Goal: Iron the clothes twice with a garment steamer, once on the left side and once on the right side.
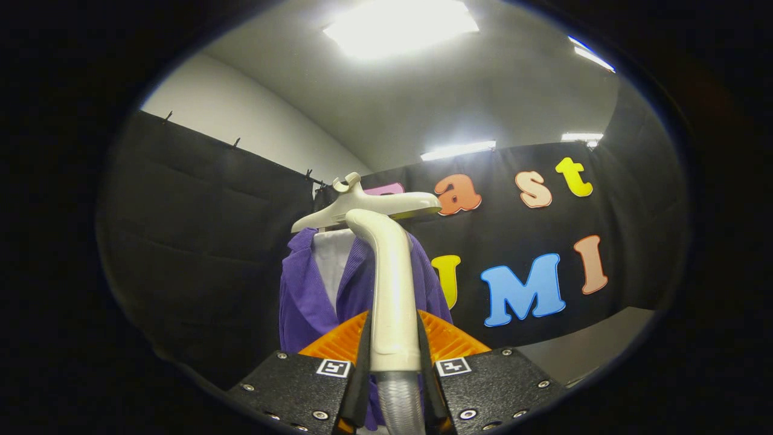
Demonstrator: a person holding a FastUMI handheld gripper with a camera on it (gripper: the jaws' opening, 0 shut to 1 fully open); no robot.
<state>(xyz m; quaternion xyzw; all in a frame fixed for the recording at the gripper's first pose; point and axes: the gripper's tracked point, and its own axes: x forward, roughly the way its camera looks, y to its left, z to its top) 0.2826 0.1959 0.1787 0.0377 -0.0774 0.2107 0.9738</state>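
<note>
My gripper point(394, 356) clamped on steamer handle point(391, 284), frame center; purple garment point(302, 296) on hanger point(362, 202) just behind, center-left.

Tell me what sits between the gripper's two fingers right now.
The garment steamer's handle, clamped by the gripper in the gripper view; its head reaches up before the purple garment on the hanger.

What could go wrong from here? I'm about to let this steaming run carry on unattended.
1. The gripper is shut on the steamer handle, just above the hose; a tug from the hose might twist it.
2. The steamer head is above the purple garment, so a stroke might miss the fabric.
</note>
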